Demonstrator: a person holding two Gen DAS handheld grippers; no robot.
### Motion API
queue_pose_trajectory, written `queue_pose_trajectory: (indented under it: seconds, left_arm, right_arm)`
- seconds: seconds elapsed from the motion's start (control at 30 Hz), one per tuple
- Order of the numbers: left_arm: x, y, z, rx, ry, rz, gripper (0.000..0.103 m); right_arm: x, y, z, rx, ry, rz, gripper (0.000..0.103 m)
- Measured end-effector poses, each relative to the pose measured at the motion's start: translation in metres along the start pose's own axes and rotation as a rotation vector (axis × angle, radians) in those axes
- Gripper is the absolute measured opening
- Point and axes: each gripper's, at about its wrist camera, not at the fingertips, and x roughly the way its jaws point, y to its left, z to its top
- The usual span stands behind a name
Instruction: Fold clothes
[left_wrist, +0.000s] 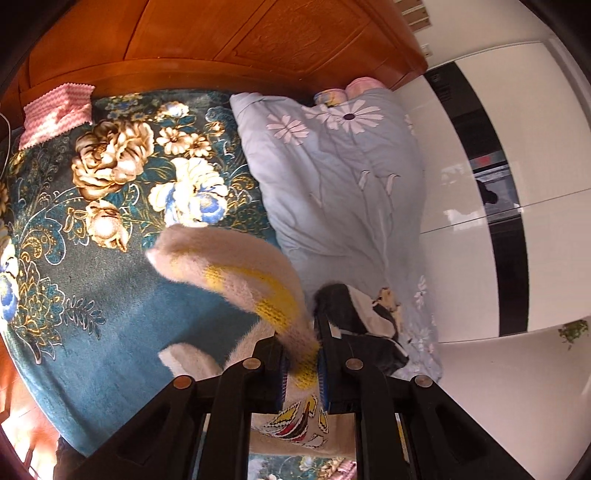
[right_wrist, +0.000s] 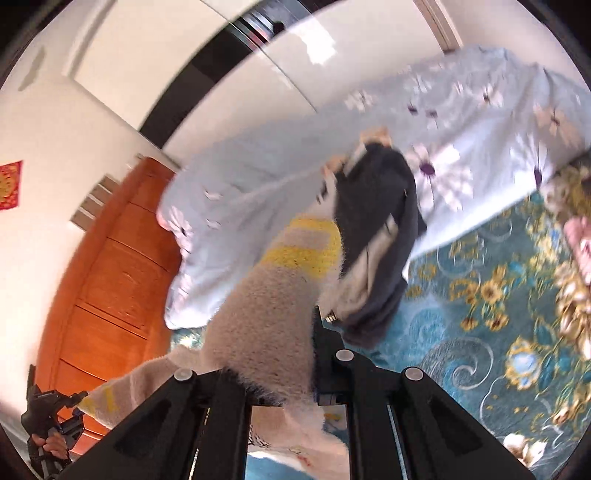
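1. Left gripper (left_wrist: 301, 365) pinches the fuzzy sweater (left_wrist: 236, 269) at a yellow stripe; it arcs up-left over the bed (left_wrist: 110, 295).
2. Right gripper (right_wrist: 280, 373) clamps its other end (blurred); the garment's length spans both.

Left wrist view looks down along its fingers at the bed (left_wrist: 92, 295), close, headboard (left_wrist: 221, 44) at frame top. Right wrist view is tilted, equally close. Both share the quilt (left_wrist: 332, 177) and wardrobe (left_wrist: 461, 184).

Floral bed (left_wrist: 110, 295) (quilt (left_wrist: 332, 177), dark garment (right_wrist: 376, 229))
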Motion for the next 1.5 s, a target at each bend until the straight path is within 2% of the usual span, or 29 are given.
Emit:
queue_pose_trajectory:
  seconds: [0.13, 0.27, 0.4, 0.5, 0.6, 0.73, 0.83, 0.93, 1.17, 1.27, 1.5]
  left_arm:
    - [-0.042, 0.004, -0.018, -0.005, -0.011, -0.084, 0.014]
    - [-0.074, 0.027, -0.034, -0.027, 0.006, -0.127, 0.014]
    - [-0.088, 0.07, -0.047, -0.046, 0.073, -0.113, 0.014]
    - [-0.1, 0.1, -0.052, -0.051, 0.14, -0.107, 0.014]
    - [-0.119, 0.116, -0.052, -0.028, 0.182, -0.115, 0.014]
    - [-0.126, 0.122, -0.043, 0.022, 0.192, -0.109, 0.014]
    - [-0.102, 0.128, -0.048, -0.006, 0.241, -0.078, 0.014]
    - [-0.071, 0.136, -0.056, -0.039, 0.282, -0.012, 0.014]
    - [-0.003, 0.156, -0.07, -0.189, 0.274, 0.114, 0.014]
    - [0.021, 0.139, -0.074, -0.192, 0.264, 0.144, 0.014]
    - [0.082, 0.063, -0.073, -0.114, 0.227, 0.188, 0.014]
  right_arm:
    - [-0.062, 0.02, 0.01, -0.074, -0.075, 0.027, 0.009]
    - [-0.109, 0.032, -0.006, -0.136, -0.121, -0.005, 0.009]
    - [-0.155, 0.03, -0.058, -0.126, -0.139, -0.055, 0.009]
    - [-0.183, 0.02, -0.108, -0.055, -0.128, -0.077, 0.009]
    - [-0.21, 0.015, -0.151, 0.018, -0.116, -0.108, 0.009]
    - [-0.228, 0.025, -0.18, -0.002, -0.089, -0.162, 0.009]
    - [-0.221, 0.018, -0.19, 0.012, -0.054, -0.181, 0.009]
    - [-0.204, 0.002, -0.197, 0.027, 0.001, -0.219, 0.009]
    - [-0.143, -0.071, -0.19, 0.126, 0.131, -0.245, 0.009]
    - [-0.115, -0.1, -0.174, 0.17, 0.174, -0.236, 0.009]
    - [-0.048, -0.136, -0.12, 0.191, 0.241, -0.213, 0.009]
